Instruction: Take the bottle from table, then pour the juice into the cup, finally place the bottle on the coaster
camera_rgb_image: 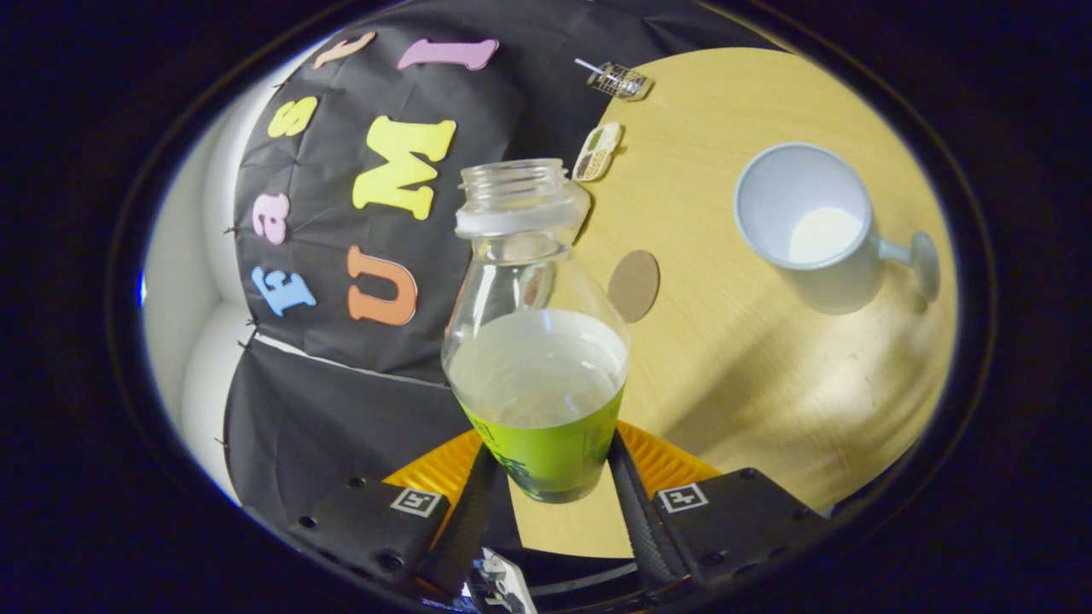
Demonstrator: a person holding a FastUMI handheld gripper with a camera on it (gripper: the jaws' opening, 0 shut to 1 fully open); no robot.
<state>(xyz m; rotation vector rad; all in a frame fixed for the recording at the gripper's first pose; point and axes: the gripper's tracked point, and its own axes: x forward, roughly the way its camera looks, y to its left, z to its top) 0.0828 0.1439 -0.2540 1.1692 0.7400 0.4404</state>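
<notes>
Wooden table (768,375) behind bottle (536,341) in jaws.

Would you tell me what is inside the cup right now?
The cup holds some pale liquid pooled at its bottom. Its near wall hides part of the floor. The gripper grips the uncapped bottle.

The fisheye camera rides on the gripper (546,477), facing forward along its fingers. It sits close above the table (768,367), tilted.
</notes>
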